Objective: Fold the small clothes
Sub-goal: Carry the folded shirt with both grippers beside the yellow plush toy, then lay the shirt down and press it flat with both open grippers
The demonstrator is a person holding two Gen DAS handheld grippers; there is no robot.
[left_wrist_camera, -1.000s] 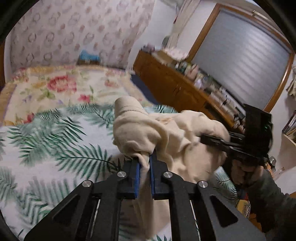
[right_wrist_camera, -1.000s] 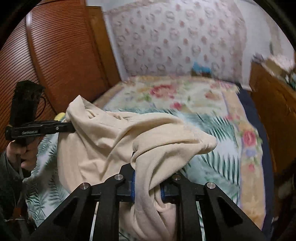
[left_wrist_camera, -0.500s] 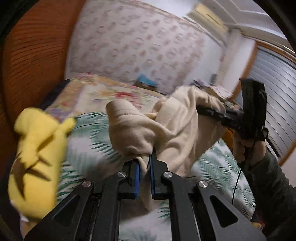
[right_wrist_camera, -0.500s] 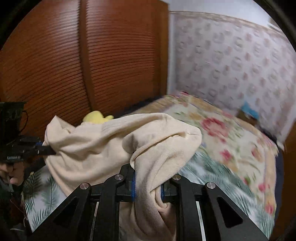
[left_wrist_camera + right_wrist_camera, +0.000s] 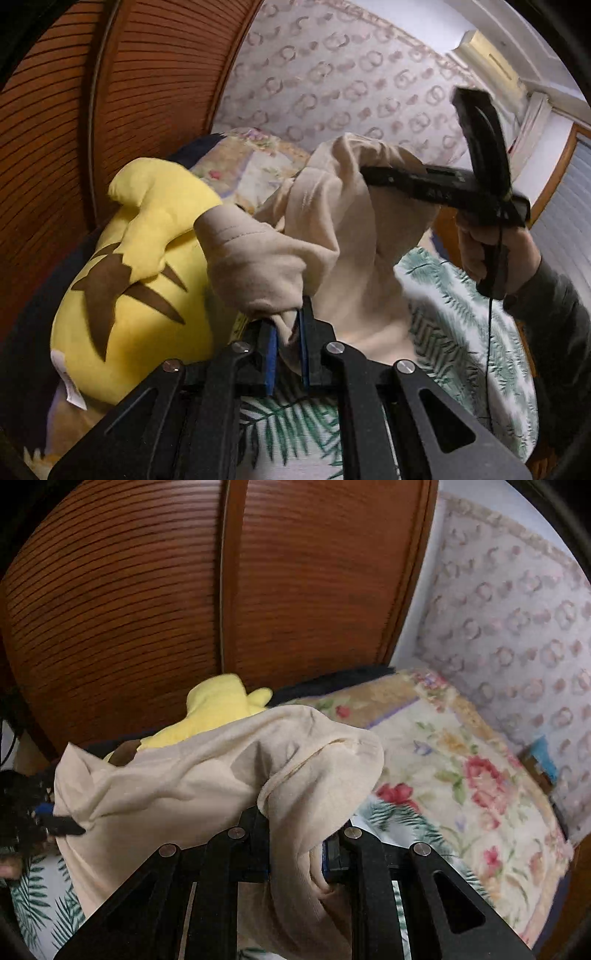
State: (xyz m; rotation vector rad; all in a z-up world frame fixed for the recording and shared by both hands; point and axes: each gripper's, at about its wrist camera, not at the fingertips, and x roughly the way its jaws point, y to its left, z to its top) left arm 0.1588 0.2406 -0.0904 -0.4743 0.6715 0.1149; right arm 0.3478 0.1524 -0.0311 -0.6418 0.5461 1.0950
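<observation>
A cream garment (image 5: 332, 236) hangs bunched in the air between both grippers, above the bed. My left gripper (image 5: 286, 321) is shut on a hemmed corner of it, close beside a yellow plush toy (image 5: 140, 258). In the left wrist view the right gripper (image 5: 364, 173) pinches the far upper corner, held by a hand (image 5: 491, 251). In the right wrist view the garment (image 5: 184, 775) fills the right gripper (image 5: 295, 823), whose jaws are opening slightly with thick folds still pressed between the pads. The left gripper (image 5: 70, 827) shows at the left edge, gripping the other corner.
The yellow plush toy (image 5: 218, 705) lies at the bed's edge against brown louvred doors (image 5: 147, 590). A palm-leaf bedspread (image 5: 461, 332) lies under the garment, with a floral blanket (image 5: 461, 775) beyond it and a patterned wall covering (image 5: 351, 85) behind.
Both grippers swung sideways across the bed with the garment, toward the louvred doors and the yellow plush toy. Both wrists rolled. The garment stays held at both corners.
</observation>
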